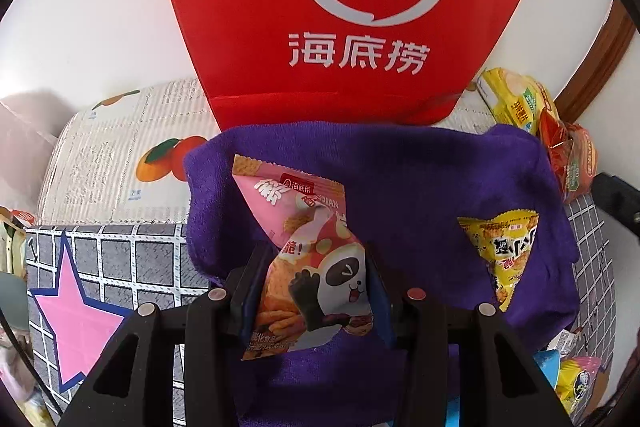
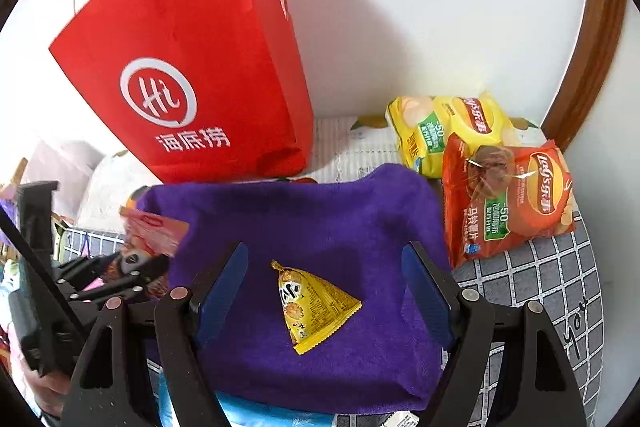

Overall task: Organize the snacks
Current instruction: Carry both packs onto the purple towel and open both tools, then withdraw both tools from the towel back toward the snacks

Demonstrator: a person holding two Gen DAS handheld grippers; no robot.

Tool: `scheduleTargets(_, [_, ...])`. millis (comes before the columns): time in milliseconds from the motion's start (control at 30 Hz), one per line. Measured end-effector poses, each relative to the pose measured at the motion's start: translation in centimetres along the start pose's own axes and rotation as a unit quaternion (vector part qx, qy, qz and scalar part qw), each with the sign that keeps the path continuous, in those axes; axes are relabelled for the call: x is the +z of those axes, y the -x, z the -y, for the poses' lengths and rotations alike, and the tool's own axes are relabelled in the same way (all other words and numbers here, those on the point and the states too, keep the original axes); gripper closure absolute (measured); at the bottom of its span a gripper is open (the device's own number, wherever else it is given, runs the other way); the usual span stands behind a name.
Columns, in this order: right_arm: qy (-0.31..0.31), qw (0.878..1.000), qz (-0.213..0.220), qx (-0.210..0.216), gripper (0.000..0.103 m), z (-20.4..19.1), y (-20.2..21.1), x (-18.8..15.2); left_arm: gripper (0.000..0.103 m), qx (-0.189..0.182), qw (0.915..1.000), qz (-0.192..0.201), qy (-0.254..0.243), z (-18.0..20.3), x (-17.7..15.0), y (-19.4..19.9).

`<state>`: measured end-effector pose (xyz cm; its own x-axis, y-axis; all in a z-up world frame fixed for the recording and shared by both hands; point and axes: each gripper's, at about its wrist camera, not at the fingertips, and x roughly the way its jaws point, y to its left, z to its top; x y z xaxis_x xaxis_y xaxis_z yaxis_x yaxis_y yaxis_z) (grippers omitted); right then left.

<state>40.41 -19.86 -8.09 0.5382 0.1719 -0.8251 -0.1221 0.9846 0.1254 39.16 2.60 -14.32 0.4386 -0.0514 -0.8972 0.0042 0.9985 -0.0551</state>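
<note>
White wall fills the upper part of both views, with a brown wooden frame (image 2: pixel 592 75) at the right edge. Below it lies a tabletop under a grey grid-pattern cloth (image 1: pixel 120 267), a fruit-print mat (image 1: pixel 132 147) behind it, and a purple towel (image 1: pixel 420 195) spread at centre frame.

A red paper bag (image 1: pixel 344 19) stands upright at the towel's far edge, against the wall; its mouth is out of the left view, and in the right view only its top rim and string handles show at upper left.

The left gripper (image 1: pixel 316 291) has its jaws pinching a pink panda snack packet (image 1: pixel 308 259) across the lower half; the packet's upper end stands free above the towel. The right gripper (image 2: pixel 324 291) has its jaws spread wide, apart from a yellow triangular packet (image 2: pixel 312 307) lying flat on the towel between them. Two crisp bags, one yellow (image 2: pixel 444 131) and one orange-red (image 2: pixel 512 199), rest at the right of the frame beside the towel.

Assessment: the step in hand appears to be carrying the pink packet to the bag.
- The grip sits low on soft, air-filled foil; keep pressure steady to prevent slipping or bursting.
- Lift clear of the bag's rim before moving forward; the bag is light paper and could tip if nudged.
- Release only once the packet is inside the mouth.
- The right gripper could steady the bag, or take the yellow packet next.
</note>
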Motion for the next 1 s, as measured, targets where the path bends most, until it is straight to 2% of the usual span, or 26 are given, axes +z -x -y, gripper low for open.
scheduleTargets(567, [0.019,1.000,0.007,0.001,0.024,-0.9,0.5,-0.4,0.060,-0.005,0.9998,-0.021,-0.006,0.6,0.0,-0.7])
scheduleTargets(633, [0.020,1.000,0.008,0.000,0.024,-0.9,0.5,-0.4,0.057,-0.005,0.9997,-0.022,-0.007,0.7,0.0,-0.7])
scheduleTargets(700, [0.021,1.000,0.010,0.000,0.024,-1.0,0.7,-0.4,0.049,-0.003,0.9997,-0.021,-0.013,0.9,0.0,-0.6])
scheduleTargets(1000, [0.025,1.000,0.019,0.002,0.024,-1.2,1.5,-0.4,0.045,0.011,0.9997,-0.009,-0.018,1.3,0.1,0.8])
